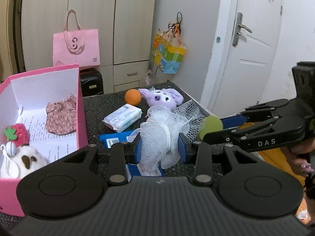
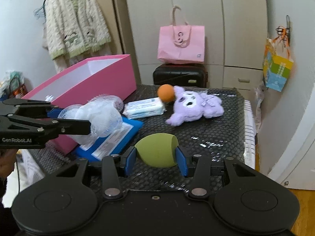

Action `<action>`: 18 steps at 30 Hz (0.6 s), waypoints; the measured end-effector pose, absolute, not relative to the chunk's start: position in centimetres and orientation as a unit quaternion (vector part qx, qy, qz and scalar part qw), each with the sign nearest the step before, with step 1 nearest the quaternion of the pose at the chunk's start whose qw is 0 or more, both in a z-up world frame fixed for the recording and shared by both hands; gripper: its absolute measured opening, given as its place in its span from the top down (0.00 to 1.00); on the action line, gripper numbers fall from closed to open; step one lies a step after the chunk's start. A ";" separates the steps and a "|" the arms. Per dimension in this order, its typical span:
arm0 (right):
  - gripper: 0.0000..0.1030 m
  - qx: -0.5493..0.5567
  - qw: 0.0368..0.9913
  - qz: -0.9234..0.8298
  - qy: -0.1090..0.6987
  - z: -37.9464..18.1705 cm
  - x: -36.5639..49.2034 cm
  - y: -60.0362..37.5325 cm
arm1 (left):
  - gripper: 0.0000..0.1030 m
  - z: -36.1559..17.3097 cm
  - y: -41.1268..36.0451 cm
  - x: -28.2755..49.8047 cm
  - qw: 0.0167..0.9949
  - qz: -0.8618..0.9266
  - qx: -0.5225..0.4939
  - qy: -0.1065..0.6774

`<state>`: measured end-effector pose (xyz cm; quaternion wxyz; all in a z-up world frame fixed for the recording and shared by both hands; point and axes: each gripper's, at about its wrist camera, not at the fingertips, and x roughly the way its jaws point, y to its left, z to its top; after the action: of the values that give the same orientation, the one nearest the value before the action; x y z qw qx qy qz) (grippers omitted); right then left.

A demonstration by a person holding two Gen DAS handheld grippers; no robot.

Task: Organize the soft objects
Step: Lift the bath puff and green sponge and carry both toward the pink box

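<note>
A: Left wrist view shows the left tool [image 1: 161, 150] pinching a white mesh bath pouf [image 1: 159, 131] between its blue pads, lifted above the tabletop [image 1: 94, 106].

B: And the right tool [image 2: 156, 160]?

A: Clamped on a green sponge [image 2: 156, 151], held over the tabletop.

B: Where is the pink box [image 1: 83, 129]?

A: At the left edge, open. Inside lie a floral cloth [image 1: 61, 118], a strawberry toy [image 1: 16, 134] and a white plush [image 1: 25, 162].

B: What lies loose?

A: 1 orange ball [image 1: 133, 97] touching a purple plush [image 1: 162, 97], a tissue pack [image 1: 123, 118] beside them, and a blue packet [image 2: 116, 137] under the pouf.
</note>
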<state>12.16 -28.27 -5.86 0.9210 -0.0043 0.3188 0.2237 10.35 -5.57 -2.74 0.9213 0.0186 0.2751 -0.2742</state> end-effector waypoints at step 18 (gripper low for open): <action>0.52 -0.039 0.879 0.316 0.355 -2.3 8.0 -24.1 | 0.66 0.4 0.6 5.5 0.897 -0.309 0.009 0.317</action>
<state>7.95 -24.11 -2.32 0.8788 -0.0390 0.3553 0.3161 5.55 0.60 0.40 0.8967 0.0088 0.3165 -0.3094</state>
